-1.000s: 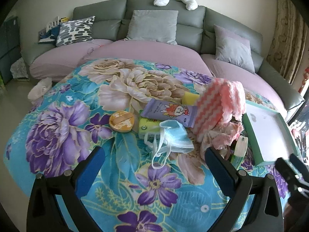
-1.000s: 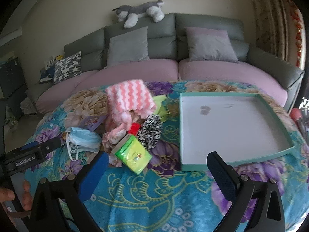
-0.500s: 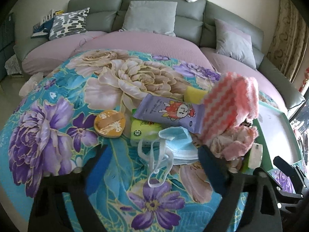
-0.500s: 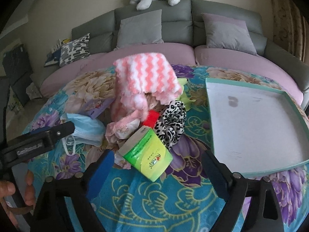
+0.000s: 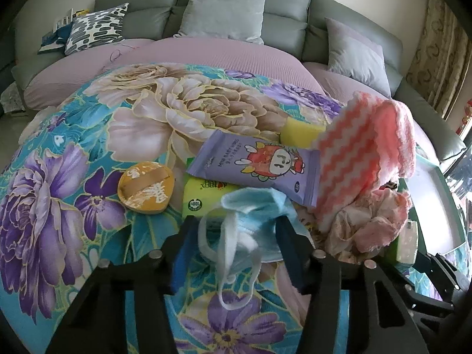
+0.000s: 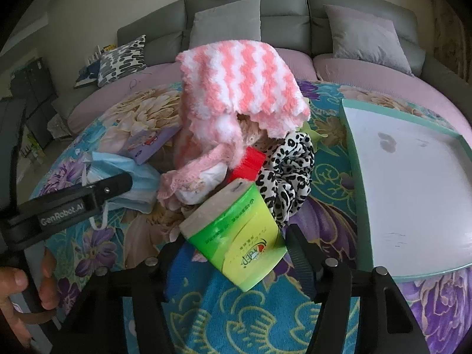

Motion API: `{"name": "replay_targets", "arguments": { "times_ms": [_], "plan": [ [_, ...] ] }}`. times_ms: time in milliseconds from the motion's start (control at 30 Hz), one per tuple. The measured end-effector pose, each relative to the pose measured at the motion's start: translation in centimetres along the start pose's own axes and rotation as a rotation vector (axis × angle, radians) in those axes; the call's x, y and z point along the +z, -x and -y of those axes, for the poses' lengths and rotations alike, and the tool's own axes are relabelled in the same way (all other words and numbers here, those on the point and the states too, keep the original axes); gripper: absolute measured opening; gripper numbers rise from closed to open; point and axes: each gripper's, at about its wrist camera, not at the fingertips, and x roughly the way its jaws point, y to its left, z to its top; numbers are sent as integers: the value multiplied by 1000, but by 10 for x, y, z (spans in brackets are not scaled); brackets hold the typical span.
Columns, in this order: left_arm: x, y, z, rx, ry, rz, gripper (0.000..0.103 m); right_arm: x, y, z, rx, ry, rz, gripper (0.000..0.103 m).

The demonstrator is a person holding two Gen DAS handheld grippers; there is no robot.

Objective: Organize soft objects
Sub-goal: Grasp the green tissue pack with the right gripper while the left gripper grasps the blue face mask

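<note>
Left gripper [image 5: 233,236], jaws half-apart and just narrowing, bracketed the blue face mask [image 5: 253,209] lying at the near edge of the pile; being light and limp, it was best pinched at its bunched body, not the loops. Right gripper [image 6: 233,253], likewise narrowing, straddled the green tissue pack [image 6: 236,236], soft and compressible; neither pad visibly pressed.

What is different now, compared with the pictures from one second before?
Both grippers came down toward the pile and their jaws have been closing. The left gripper now has the blue face mask between its fingers; the right gripper now straddles the green tissue pack. A firm grip on either cannot be confirmed. The pink knitted cloth, the leopard scrunchie and the tray lie as before.
</note>
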Motion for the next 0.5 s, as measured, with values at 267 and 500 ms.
{"name": "replay_targets", "arguments": {
  "times_ms": [267,500],
  "plan": [
    [-1,3,-1,-29,9,16,17,-2,6,7,33,-32,12,60],
    [0,19,1,-65,15,50,7,-4,20,11,51,-53,40,56]
  ]
}}
